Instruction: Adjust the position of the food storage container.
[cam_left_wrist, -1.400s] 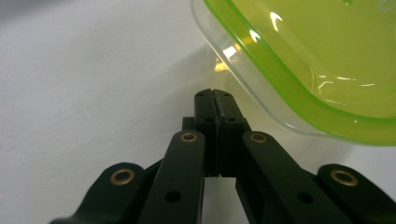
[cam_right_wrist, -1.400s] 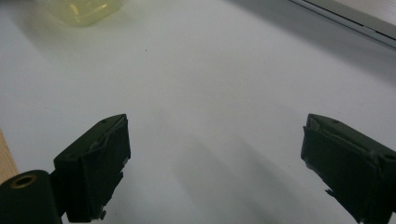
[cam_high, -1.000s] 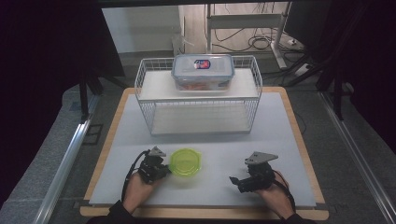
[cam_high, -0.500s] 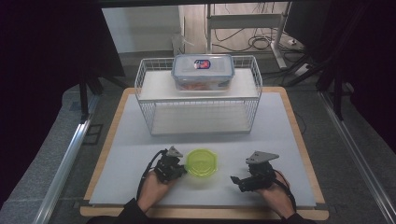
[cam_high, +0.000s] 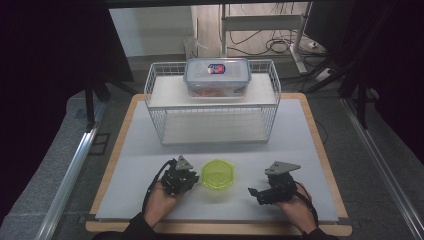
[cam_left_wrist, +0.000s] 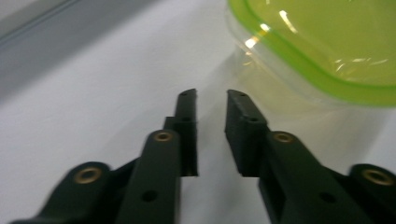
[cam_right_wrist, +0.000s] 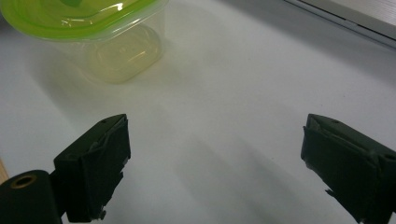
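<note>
Resting beside the green-lidded container (cam_high: 218, 174), the left tool (cam_high: 191, 178) has just parted its jaws slightly, gripping nothing; the right tool (cam_high: 253, 193) gapes wide, empty.

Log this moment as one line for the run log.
left gripper: jaws just opening, nothing between, beside green-lidded container | right gripper: open wide, empty, apart from container | wire rack: holds lidded box

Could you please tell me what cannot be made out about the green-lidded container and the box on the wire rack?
- Green-lidded container: cut off by the top edge in both gripper views; contents unclear through the tinted lid.
- Clear box on the wire rack: label too small in the high view; contents blurred.
</note>
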